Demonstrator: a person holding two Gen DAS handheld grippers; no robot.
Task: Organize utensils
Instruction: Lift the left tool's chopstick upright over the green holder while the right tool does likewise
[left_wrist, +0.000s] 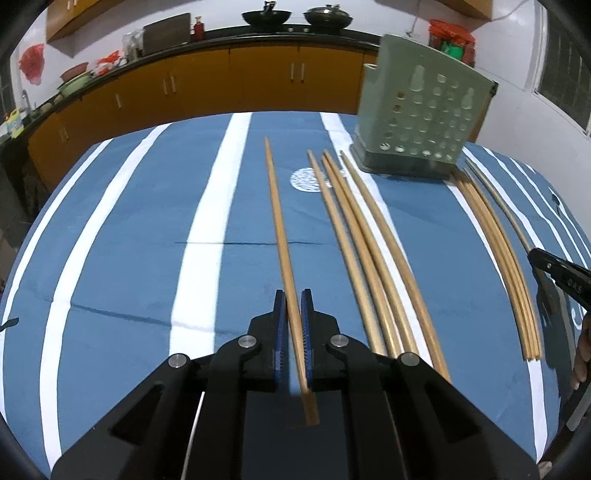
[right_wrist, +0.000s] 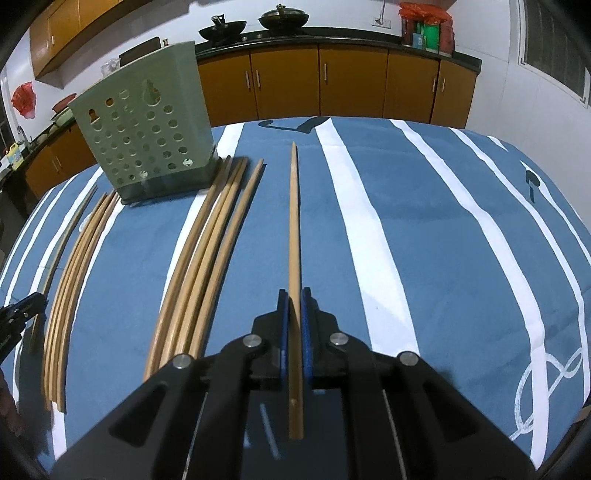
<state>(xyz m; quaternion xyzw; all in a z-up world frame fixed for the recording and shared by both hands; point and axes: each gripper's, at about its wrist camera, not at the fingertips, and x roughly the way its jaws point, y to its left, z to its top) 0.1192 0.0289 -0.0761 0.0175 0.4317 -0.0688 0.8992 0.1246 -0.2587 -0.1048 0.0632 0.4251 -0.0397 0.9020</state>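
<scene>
My left gripper (left_wrist: 294, 295) is shut on a wooden chopstick (left_wrist: 277, 214) that points forward along the fingers. My right gripper (right_wrist: 294, 293) is shut on another wooden chopstick (right_wrist: 293, 221) the same way. A green perforated utensil holder (left_wrist: 421, 114) stands upright at the far side of the table, right of the left gripper; in the right wrist view the holder (right_wrist: 144, 125) is at the far left. Several loose chopsticks (left_wrist: 369, 243) lie on the cloth between the grippers, and a second bundle (left_wrist: 506, 266) lies further right. The same groups show in the right wrist view (right_wrist: 207, 251), (right_wrist: 74, 266).
The table has a blue cloth with white stripes (left_wrist: 207, 221). The right gripper's tip (left_wrist: 561, 275) shows at the right edge of the left view; the left gripper's tip (right_wrist: 18, 314) at the left edge of the right view. Orange cabinets (right_wrist: 351, 81) and a counter with pans stand behind.
</scene>
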